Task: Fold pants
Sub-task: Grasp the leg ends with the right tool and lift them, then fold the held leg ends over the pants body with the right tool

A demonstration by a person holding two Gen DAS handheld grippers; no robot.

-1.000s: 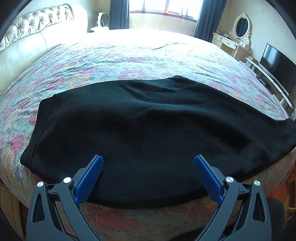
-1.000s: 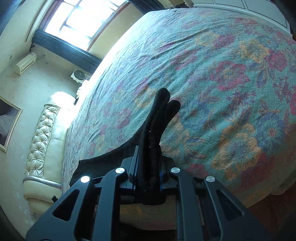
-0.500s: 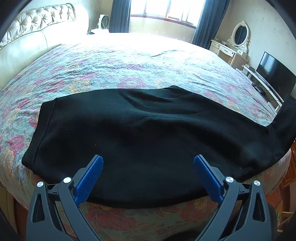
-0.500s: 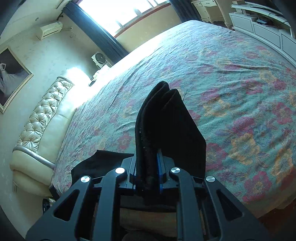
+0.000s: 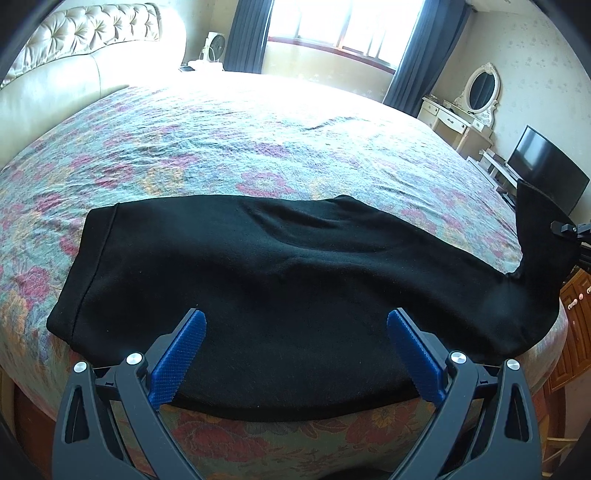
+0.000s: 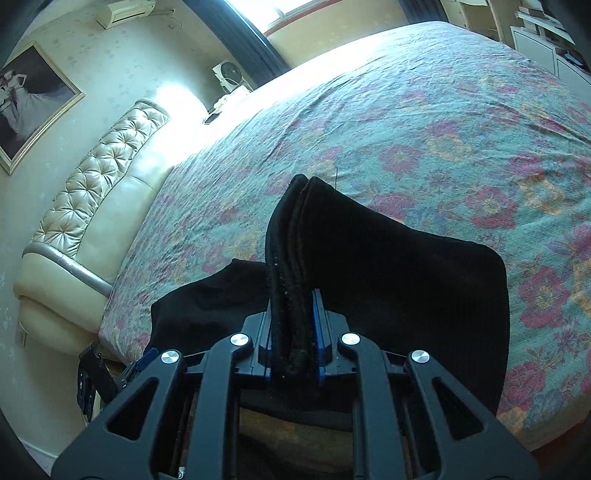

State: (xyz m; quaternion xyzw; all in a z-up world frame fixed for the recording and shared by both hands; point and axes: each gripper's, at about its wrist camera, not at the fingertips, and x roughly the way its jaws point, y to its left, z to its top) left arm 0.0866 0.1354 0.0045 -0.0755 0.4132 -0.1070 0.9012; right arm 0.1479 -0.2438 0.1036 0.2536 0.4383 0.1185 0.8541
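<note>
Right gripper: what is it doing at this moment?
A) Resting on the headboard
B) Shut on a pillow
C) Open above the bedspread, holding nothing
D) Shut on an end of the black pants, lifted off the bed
D: the right gripper has its blue pads pinched on a bunched end of the black pants, raised above the bedspread.

Bed (image 5: pixel 258 122) with floral cover, cream tufted headboard (image 5: pixel 85 40). Bright window (image 5: pixel 343 22), dark curtains (image 5: pixel 245 33). White vanity (image 5: pixel 458 122) with oval mirror (image 5: pixel 482 86), TV (image 5: pixel 546 177) at right. Framed picture (image 6: pixel 33 99), wall AC (image 6: pixel 125 13), fan (image 6: pixel 231 74).
</note>
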